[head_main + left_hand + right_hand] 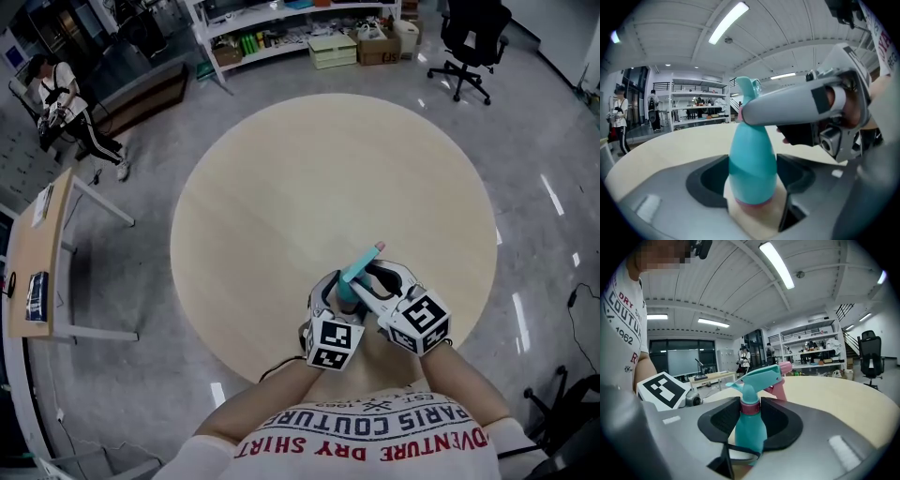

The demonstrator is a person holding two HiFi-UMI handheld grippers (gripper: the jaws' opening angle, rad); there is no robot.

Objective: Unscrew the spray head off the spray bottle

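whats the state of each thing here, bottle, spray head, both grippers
spray bottle: upright, gripped low on its body
spray head: on the bottle, not yet off, nozzle pointing away from the person
left gripper: shut on the spray bottle's body
right gripper: shut on the spray head's pink collar at the neck
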